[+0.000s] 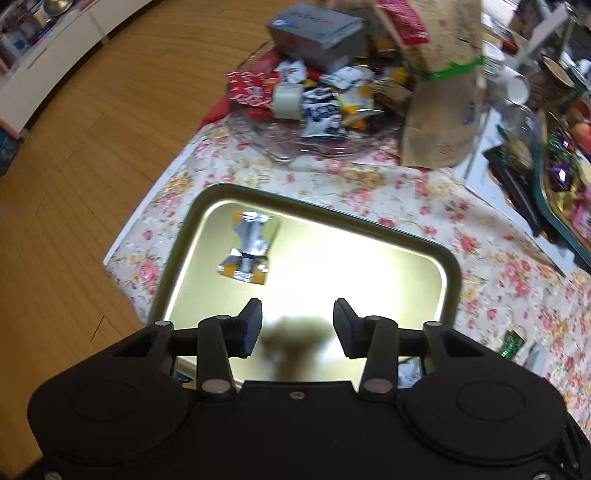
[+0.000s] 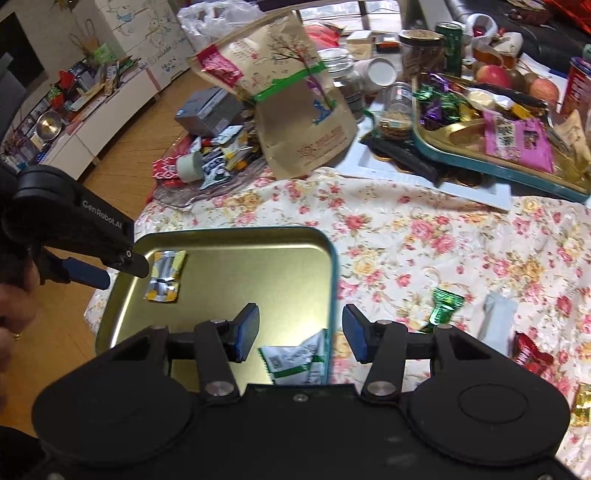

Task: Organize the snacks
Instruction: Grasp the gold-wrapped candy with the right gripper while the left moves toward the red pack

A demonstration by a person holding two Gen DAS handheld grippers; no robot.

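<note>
A gold metal tray (image 1: 424,254) (image 2: 325,243) lies on the floral tablecloth. A silver-and-yellow snack packet (image 1: 247,251) (image 2: 164,275) lies in its far left part. A white-and-green packet (image 2: 295,362) lies in the tray's near right corner. My left gripper (image 1: 297,328) is open and empty above the tray's near part; it also shows in the right wrist view (image 2: 122,266), at the tray's left edge. My right gripper (image 2: 300,334) is open and empty over the tray's right rim, above the white-and-green packet.
A glass bowl (image 1: 280,147) piled with small packets, a grey box (image 1: 314,33) and a brown paper bag (image 2: 295,99) stand beyond the tray. A teal tray of sweets (image 2: 480,162) is at the far right. Loose sweets (image 2: 445,306) lie on the cloth to the right. Wooden floor is at left.
</note>
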